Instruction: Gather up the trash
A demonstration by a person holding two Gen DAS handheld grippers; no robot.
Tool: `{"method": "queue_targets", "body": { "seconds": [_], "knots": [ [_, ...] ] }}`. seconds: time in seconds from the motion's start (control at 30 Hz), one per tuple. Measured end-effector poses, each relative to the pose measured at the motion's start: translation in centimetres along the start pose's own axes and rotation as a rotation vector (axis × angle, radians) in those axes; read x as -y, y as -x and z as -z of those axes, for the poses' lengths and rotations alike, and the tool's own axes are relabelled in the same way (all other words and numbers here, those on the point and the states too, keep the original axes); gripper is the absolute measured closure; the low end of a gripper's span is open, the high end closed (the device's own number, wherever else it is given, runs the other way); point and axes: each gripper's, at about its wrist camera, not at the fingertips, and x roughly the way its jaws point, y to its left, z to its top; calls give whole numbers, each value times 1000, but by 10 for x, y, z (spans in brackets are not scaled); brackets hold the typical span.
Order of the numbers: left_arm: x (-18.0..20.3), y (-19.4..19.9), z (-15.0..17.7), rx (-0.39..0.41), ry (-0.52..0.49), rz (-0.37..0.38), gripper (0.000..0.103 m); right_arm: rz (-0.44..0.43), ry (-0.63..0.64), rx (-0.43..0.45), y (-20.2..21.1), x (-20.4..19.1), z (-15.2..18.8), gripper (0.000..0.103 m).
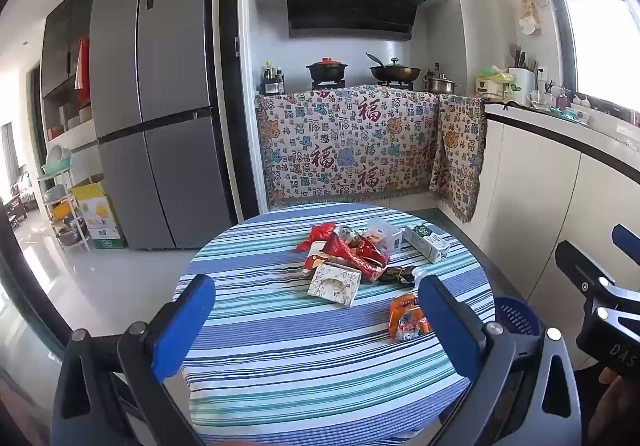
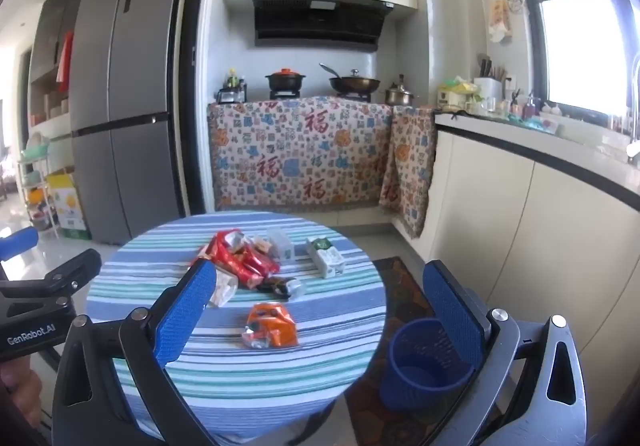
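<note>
Both my left gripper (image 1: 316, 322) and right gripper (image 2: 320, 310) hang spread and empty over the table's (image 1: 280, 378) near edge; all the trash (image 1: 352, 254) lies mid-table, the blue bin (image 2: 424, 366) beside its right edge looks empty.

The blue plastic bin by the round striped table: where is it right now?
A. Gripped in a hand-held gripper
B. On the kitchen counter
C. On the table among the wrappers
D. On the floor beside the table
D: the blue plastic bin stands on the floor next to the round striped table, below its edge, with nothing gripping it.
</note>
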Motion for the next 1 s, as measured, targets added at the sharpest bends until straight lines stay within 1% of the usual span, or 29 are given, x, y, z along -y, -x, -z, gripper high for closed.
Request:
{"method": "queue_targets", "body": {
  "seconds": [0.37, 0.4, 0.6, 1.0],
  "knots": [
    [1, 0, 4, -7, -3, 4, 0, -3, -4, -2, 1, 2, 0, 0],
    [6, -1, 5, -7, -7, 4, 0, -3, -5, -1, 4, 4, -1, 0],
    [7, -2, 7, -10, -6, 6, 0, 1, -5, 2, 9, 11, -3, 0],
    [8, -7, 9, -23, -14, 12, 0, 22, -4, 0, 3, 5, -3, 0]
  ]
}}
